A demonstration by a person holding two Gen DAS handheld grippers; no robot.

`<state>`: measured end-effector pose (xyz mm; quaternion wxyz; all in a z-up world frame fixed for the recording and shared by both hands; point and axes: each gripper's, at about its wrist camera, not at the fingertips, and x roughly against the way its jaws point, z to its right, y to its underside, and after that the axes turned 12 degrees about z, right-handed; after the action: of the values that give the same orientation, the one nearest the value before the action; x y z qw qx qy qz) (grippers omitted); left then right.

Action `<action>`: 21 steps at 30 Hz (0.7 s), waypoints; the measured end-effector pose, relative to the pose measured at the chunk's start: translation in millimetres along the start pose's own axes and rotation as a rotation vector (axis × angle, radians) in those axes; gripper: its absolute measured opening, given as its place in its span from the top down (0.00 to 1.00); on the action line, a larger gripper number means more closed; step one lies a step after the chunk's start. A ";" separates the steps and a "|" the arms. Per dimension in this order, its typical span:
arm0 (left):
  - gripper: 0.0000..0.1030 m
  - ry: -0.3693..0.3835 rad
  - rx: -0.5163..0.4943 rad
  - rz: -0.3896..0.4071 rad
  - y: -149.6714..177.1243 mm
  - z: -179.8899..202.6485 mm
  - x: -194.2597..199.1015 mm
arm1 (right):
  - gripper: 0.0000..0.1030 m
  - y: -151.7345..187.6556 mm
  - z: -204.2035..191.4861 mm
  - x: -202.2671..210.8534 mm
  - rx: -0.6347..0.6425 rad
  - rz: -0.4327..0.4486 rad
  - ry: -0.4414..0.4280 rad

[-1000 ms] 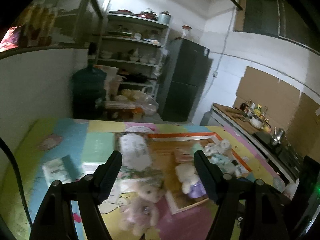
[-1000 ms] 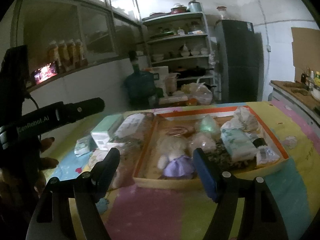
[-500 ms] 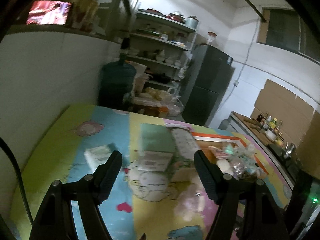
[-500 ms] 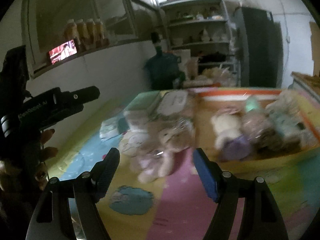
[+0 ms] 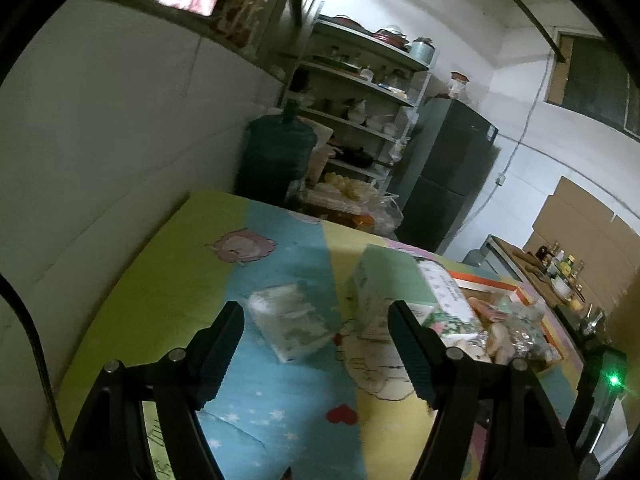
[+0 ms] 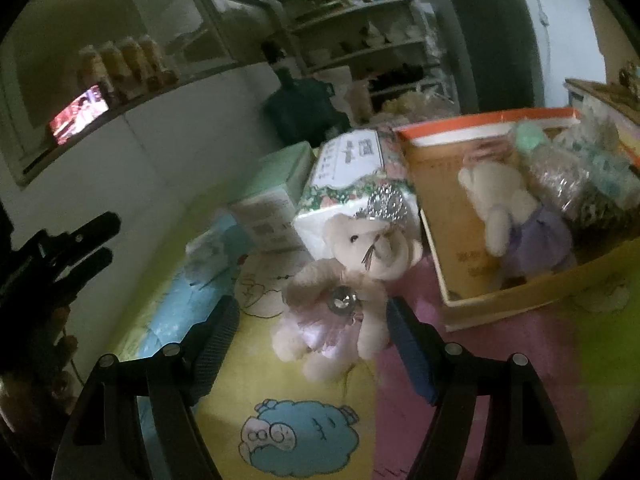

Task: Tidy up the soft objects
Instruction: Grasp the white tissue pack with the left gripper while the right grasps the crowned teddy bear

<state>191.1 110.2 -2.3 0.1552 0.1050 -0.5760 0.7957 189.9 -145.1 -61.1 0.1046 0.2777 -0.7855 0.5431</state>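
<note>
1. Both pairs of jaws stand wide and empty: your right gripper [image 6: 312, 332] frames the teddy bear [image 6: 348, 280], your left gripper [image 5: 316, 336] a tissue pack [image 5: 290, 326].
2. Lying head-away near the box's [image 6: 520, 300] near-left corner on the mat [image 6: 280, 392], the bear is nearer your right hand.
3. Print on the floral tissue pack [image 6: 352, 176] is unreadable.

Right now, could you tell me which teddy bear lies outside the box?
The pink-skirted bear with the silver crown, on the mat between the right gripper's open jaws; the purple-skirted bear is inside.
</note>
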 end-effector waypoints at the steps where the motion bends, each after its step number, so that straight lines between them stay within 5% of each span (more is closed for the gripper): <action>1: 0.28 -0.003 0.002 -0.005 0.4 -4.0 -2.0 | 0.25 -0.1 -0.8 -2.6 -0.001 0.001 0.016; 9: 0.28 0.057 -0.086 -0.139 1.7 -23.0 -40.0 | 0.25 2.6 7.5 -27.9 -0.031 -0.049 0.087; 13: 0.28 0.019 -0.040 -0.172 8.7 -29.9 -57.0 | 0.26 1.3 8.9 -30.5 -0.027 -0.042 0.057; 15: 0.28 -0.016 -0.014 -0.192 15.7 -30.1 -66.3 | 0.46 1.6 8.0 -32.8 -0.010 -0.047 0.063; 21: 0.28 -0.100 0.035 -0.236 30.8 -28.6 -90.5 | 0.47 3.4 7.7 -34.1 0.008 -0.056 0.031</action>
<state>264.2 117.0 -69.8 0.2169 0.2145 -0.5528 0.7755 217.2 -140.2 -82.7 0.1307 0.2917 -0.7735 0.5473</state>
